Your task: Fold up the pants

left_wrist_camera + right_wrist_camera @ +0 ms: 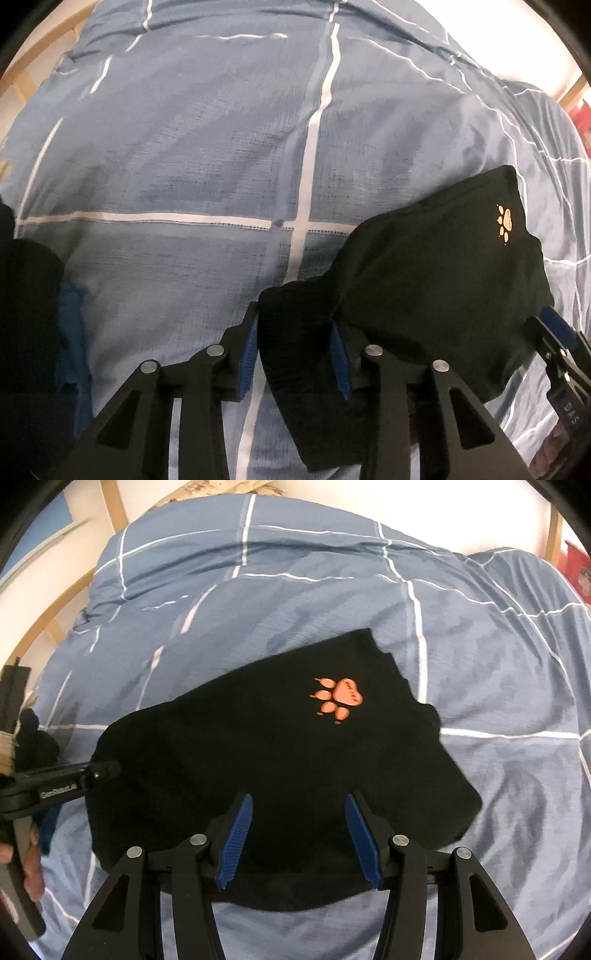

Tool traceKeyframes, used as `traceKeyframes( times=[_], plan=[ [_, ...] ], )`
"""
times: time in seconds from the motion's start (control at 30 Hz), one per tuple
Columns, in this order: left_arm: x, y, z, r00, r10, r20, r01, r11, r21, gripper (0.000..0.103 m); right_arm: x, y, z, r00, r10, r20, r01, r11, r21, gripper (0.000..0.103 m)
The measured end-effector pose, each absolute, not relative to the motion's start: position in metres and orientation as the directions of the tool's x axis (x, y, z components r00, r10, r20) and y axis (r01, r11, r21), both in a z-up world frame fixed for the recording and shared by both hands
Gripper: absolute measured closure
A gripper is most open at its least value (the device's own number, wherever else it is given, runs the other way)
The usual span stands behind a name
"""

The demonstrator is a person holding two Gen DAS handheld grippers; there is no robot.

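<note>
the black pants (258, 760) look soft, light and floppy on the bed (480, 646), a fold bunched between the left hand-held gripper (295, 350) pads, while the right hand-held gripper (299, 834) sits half open over their near edge, gripping nothing.

Folded black pants (280, 760) with an orange paw print (340, 699) are seen mid-frame on a blue checked duvet (480, 646), the right claw (298, 836) held open over them.
</note>
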State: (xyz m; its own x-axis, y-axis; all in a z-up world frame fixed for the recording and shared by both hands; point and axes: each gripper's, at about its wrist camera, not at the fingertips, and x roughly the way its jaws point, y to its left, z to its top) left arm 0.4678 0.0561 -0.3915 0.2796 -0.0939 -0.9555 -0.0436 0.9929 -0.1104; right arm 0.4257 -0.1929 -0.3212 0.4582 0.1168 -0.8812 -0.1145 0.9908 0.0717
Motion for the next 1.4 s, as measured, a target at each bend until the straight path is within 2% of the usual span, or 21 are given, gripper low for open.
traceKeyframes(
  times=[0.03,0.1,0.17,0.23,0.3,0.43,0.6,0.7,0.87,1.13,1.17,1.2,1.23,1.3,1.4],
  plan=[
    [0.468,0.056,-0.391,0.280,-0.069,-0.958,-0.040,0.996,-0.083,0.052,0.425,-0.195,-0.322,0.457,0.107,-0.883,-0.108,0.992,0.065,0.049],
    [0.462,0.052,-0.381,0.313,-0.011,-0.950,-0.032,0.999,-0.021,0.042,0.423,-0.200,-0.321,0.463,0.085,-0.882,-0.088,0.995,0.050,0.049],
    [0.451,0.046,-0.365,0.357,0.015,-0.934,-0.014,1.000,0.011,0.038,0.419,-0.207,-0.318,0.474,0.075,-0.877,-0.064,0.997,0.051,0.049],
    [0.434,0.041,-0.348,0.406,0.041,-0.913,0.007,0.999,0.048,0.024,0.414,-0.215,-0.314,0.488,0.068,-0.870,-0.037,0.998,0.058,0.049],
    [0.415,0.035,-0.338,0.431,0.041,-0.902,0.022,0.998,0.056,0.016,0.408,-0.225,-0.310,0.503,0.060,-0.862,-0.007,0.998,0.065,0.049],
    [0.380,0.025,-0.348,0.378,0.019,-0.926,0.044,0.998,0.039,0.015,0.392,-0.263,-0.301,0.537,0.003,-0.844,0.115,0.990,0.077,0.049],
    [0.355,-0.003,-0.366,0.382,0.057,-0.923,0.048,0.996,0.081,0.015,0.388,-0.310,-0.316,0.505,-0.028,-0.863,0.231,0.967,0.104,0.049],
    [0.351,-0.006,-0.370,0.399,0.111,-0.910,-0.031,0.994,0.107,0.015,0.394,-0.324,-0.329,0.507,0.032,-0.861,0.255,0.949,0.185,0.049],
    [0.357,0.002,-0.369,0.405,0.127,-0.905,-0.136,0.988,0.078,0.015,0.407,-0.332,-0.353,0.504,0.090,-0.859,0.309,0.910,0.276,0.049],
    [0.368,-0.006,-0.380,0.403,0.161,-0.901,-0.095,0.986,0.133,0.015,0.428,-0.336,-0.386,0.473,0.155,-0.868,0.357,0.866,0.350,0.050],
    [0.369,-0.006,-0.382,0.400,0.160,-0.903,-0.091,0.987,0.134,0.015,0.429,-0.336,-0.386,0.472,0.159,-0.867,0.355,0.866,0.352,0.059],
    [0.370,-0.006,-0.384,0.393,0.157,-0.906,-0.087,0.987,0.133,0.015,0.429,-0.336,-0.386,0.468,0.156,-0.870,0.345,0.874,0.342,0.080],
    [0.370,-0.006,-0.385,0.388,0.151,-0.909,-0.084,0.988,0.128,0.015,0.430,-0.335,-0.387,0.464,0.158,-0.872,0.337,0.879,0.338,0.086],
    [0.371,-0.004,-0.387,0.378,0.128,-0.917,-0.090,0.991,0.102,0.015,0.428,-0.334,-0.383,0.462,0.163,-0.872,0.320,0.886,0.335,0.092],
    [0.370,0.001,-0.389,0.362,0.089,-0.928,-0.107,0.993,0.054,0.015,0.419,-0.333,-0.366,0.484,0.112,-0.868,0.314,0.904,0.292,0.093]
  ],
)
